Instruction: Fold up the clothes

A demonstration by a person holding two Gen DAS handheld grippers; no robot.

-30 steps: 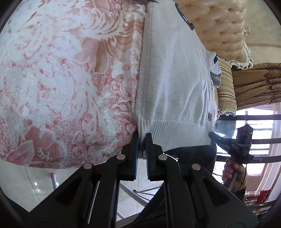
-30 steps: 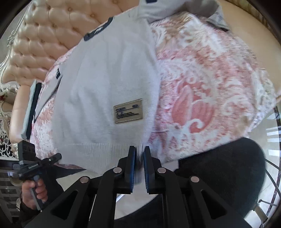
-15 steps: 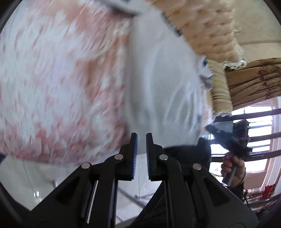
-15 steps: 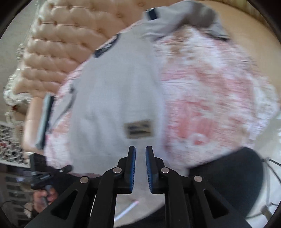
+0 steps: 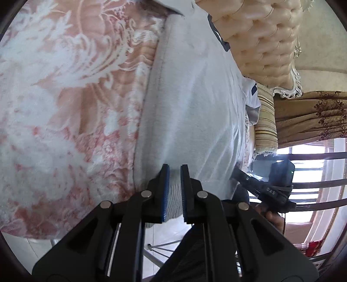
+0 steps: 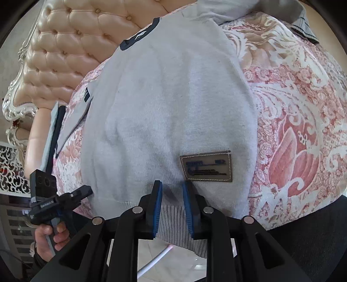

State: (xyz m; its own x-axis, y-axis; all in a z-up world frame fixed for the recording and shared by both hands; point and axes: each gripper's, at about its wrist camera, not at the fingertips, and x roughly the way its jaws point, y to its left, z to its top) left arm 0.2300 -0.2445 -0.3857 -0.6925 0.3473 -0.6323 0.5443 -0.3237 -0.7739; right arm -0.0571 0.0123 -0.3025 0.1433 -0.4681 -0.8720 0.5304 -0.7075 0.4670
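Observation:
A pale grey knit sweater (image 5: 195, 108) (image 6: 173, 108) lies flat on the bed, its navy collar (image 6: 141, 35) toward the headboard and a tan patch label (image 6: 207, 167) near the ribbed hem. My left gripper (image 5: 174, 171) is shut on the hem near the sweater's left side seam; ribbed fabric fills the narrow gap between its pads. The jaws of my right gripper (image 6: 172, 184) are opening. The hem shows between them, below the label, but the pads stand clear of it.
The pink and white floral bedspread (image 5: 54, 108) (image 6: 303, 108) covers the bed. A tufted headboard (image 5: 260, 32) (image 6: 65, 43) stands behind the sweater. A striped pillow (image 5: 265, 121) and brown curtains (image 5: 314, 115) are beside it. Another grey garment (image 6: 238, 8) lies near the collar. Floor shows below the bed's edge.
My right gripper has let go of the hem and its jaws have spread. Both views have shifted over the sweater. The left gripper keeps its hold on the hem.

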